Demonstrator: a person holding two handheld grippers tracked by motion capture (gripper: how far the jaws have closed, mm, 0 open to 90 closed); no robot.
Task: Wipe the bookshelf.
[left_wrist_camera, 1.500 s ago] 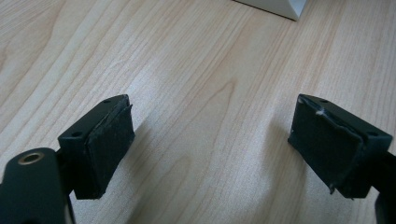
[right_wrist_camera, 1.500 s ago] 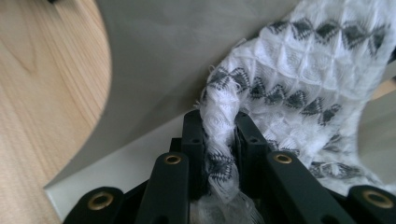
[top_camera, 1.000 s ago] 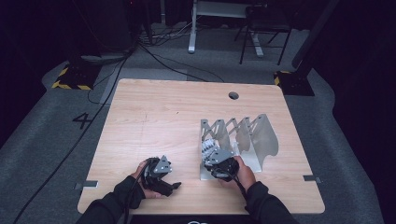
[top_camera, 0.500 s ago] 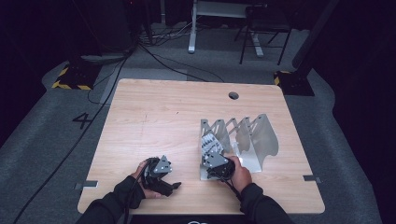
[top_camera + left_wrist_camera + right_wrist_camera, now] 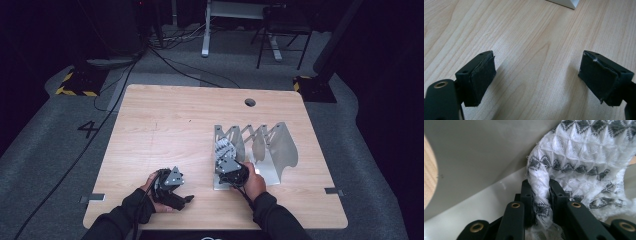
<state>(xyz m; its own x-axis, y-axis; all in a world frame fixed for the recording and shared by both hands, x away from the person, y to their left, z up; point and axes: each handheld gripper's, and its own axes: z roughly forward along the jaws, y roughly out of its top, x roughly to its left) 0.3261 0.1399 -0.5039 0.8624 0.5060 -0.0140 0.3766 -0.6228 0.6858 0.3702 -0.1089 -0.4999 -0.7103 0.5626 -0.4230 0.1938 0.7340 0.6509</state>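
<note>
A white knitted cloth with dark triangle patterns (image 5: 579, 162) sits in the leftmost slot of a pale metal rack (image 5: 280, 150). My right gripper (image 5: 541, 192) is shut on a bunched fold of that cloth, inside the rack's near end. In the high view the right gripper (image 5: 231, 172) sits at the rack's front left corner, with the cloth (image 5: 223, 148) just beyond it. My left gripper (image 5: 536, 75) stands open, low over bare wood, nothing between its pads. In the high view the left gripper (image 5: 172, 187) rests near the table's front edge.
The rack has several upright dividers and stands right of the table's middle. A round cable hole (image 5: 250, 102) is near the table's far edge. The wooden tabletop (image 5: 165, 130) stretches left of the rack. Cables and chair legs lie on the floor beyond.
My right gripper has shifted slightly left and toward the near edge with the cloth in it. The left gripper has stayed put.
</note>
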